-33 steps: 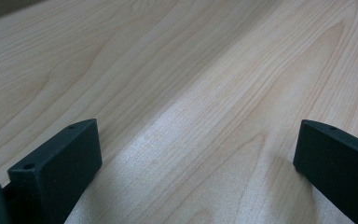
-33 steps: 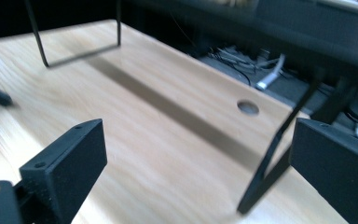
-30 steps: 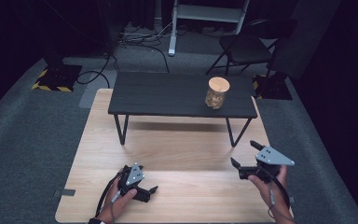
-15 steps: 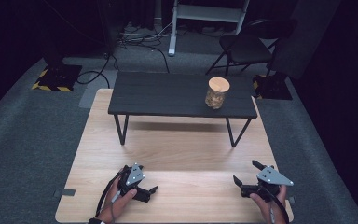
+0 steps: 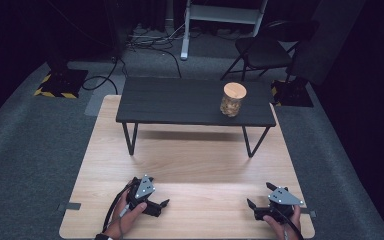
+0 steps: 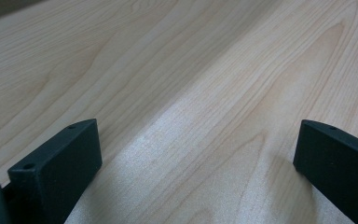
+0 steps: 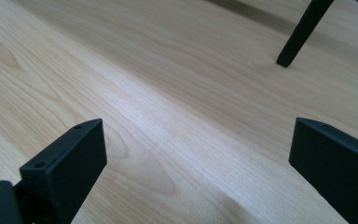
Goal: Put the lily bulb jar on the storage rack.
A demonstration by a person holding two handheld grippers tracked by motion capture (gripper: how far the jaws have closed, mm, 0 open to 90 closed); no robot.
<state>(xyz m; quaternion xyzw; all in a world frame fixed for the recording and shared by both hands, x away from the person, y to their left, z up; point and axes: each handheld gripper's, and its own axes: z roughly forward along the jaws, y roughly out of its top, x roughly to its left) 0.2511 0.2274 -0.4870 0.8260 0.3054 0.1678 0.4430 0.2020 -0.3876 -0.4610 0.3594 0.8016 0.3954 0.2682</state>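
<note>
A glass jar with a cork lid (image 5: 232, 99) stands on the right part of a small black table (image 5: 180, 102), which rests on a light wooden board (image 5: 190, 155). My left gripper (image 5: 161, 202) lies low on the board near its front left, held by a hand, open with nothing between its jaws. In the left gripper view its fingertips (image 6: 74, 144) spread wide over bare wood. My right gripper (image 5: 260, 195) sits at the front right corner, also open and empty. The right gripper view has a black table leg (image 7: 303, 32) ahead of the open jaws.
Grey carpet (image 5: 35, 150) surrounds the board. A black chair (image 5: 265, 50), a white stand (image 5: 215, 15) and cables lie beyond the table. Yellow-black striped bases (image 5: 60, 85) sit at the back left. Wood between the grippers and the table legs is bare.
My right gripper has come down and toward the front right corner of the board. The left gripper has stayed in place.
</note>
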